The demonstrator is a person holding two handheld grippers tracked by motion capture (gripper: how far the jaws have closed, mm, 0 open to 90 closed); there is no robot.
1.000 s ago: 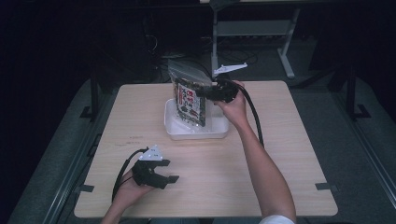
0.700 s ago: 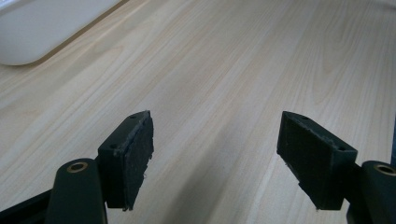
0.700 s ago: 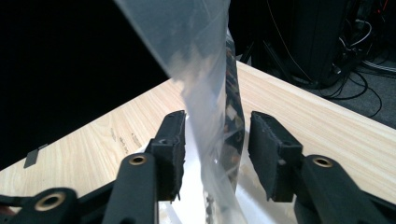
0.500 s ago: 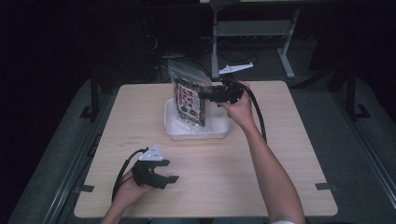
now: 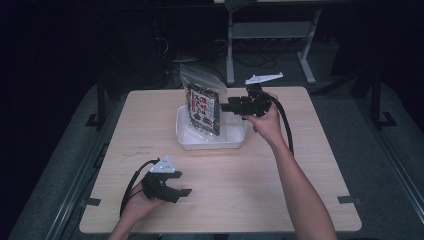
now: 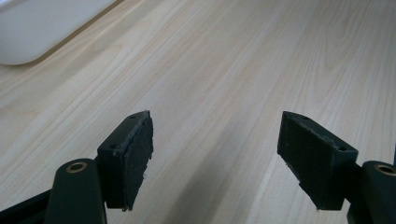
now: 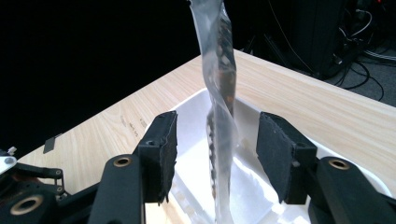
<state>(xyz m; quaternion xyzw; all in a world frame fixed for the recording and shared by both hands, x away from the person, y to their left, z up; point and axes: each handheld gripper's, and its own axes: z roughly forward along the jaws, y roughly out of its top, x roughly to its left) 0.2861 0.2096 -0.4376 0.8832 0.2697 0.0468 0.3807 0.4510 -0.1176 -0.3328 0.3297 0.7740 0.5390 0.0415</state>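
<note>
At centre frame in the high view the right hand-held gripper (image 5: 227,106) has just been opening and drawing right off the bag (image 5: 202,107), which stands released in the tray (image 5: 210,141), pads clear; the left hand-held gripper (image 5: 184,186) rests open and empty, lower left.

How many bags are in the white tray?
1. A clear bag with printed contents stands upright in the white tray at the far middle of the table. Nothing else shows in the tray, though the bag could hide something.
</note>
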